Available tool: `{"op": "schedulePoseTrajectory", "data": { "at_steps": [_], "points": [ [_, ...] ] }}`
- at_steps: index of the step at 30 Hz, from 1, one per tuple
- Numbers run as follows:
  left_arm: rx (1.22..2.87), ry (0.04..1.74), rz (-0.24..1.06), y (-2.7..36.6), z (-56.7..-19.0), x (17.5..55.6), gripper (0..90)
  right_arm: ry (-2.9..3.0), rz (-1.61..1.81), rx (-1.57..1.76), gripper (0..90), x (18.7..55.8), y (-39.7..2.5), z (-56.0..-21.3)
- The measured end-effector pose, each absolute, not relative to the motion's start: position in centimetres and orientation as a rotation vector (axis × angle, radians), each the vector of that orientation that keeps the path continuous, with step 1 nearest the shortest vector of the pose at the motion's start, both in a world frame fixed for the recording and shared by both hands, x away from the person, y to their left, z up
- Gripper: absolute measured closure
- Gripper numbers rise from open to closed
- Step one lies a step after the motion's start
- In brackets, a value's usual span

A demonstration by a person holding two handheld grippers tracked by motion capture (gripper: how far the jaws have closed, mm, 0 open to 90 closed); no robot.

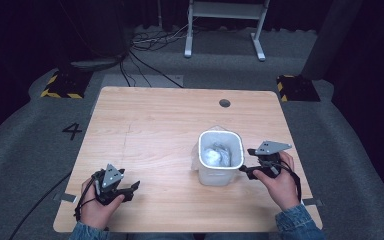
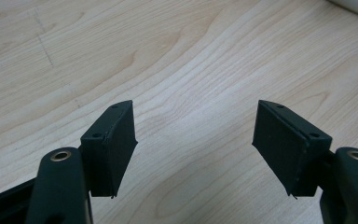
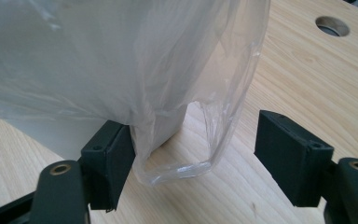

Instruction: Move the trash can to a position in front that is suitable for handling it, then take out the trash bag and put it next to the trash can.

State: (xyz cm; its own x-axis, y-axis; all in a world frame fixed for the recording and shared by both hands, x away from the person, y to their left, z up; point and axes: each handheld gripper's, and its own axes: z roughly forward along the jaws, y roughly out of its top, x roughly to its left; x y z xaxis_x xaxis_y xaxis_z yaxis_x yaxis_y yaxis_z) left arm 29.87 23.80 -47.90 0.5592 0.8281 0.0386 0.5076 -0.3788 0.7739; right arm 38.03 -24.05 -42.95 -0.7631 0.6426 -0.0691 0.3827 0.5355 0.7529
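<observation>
At the near left corner of the pale wooden table, the left gripper rests low in the person's left hand, well apart from the work. Its own view shows the two black jaws standing wide apart with nothing but bare wood grain between them, so it holds nothing and looks idle for now.

Further right, toward the near right part of the tabletop, stands the small white rectangular plastic bin, upright, with a thin clear plastic bag liner inside it. The liner's edge is already draped over the rim, and something pale and crumpled lies at the bottom. In the right gripper view a loose loop of that film hangs down the bin's outer wall almost to the table.

Just beside the bin's right wall, the right gripper is held in the right hand. Its jaws are spread open; the hanging film lies between them, brushing the left-hand jaw, but nothing is clamped yet.

As I judge it, the bag is seated in the bin and the remaining work is handling that loose edge: closing on the loop, then pulling it snug or lifting it away. That grasp has not begun.
</observation>
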Motion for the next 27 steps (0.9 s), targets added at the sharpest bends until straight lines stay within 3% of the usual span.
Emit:
{"op": "schedulePoseTrajectory", "data": {
  "at_steps": [16,27],
  "points": [
    [2.069,1.019,0.541,22.1,-47.9,30.3,28.4,2.479,1.088,0.772,27.2,39.0,-20.1,-43.2],
    [2.08,0.945,0.551,19.9,-46.9,30.7,25.1,2.47,1.1,0.753,25.6,37.5,-20.8,-42.5]
  ]
}}
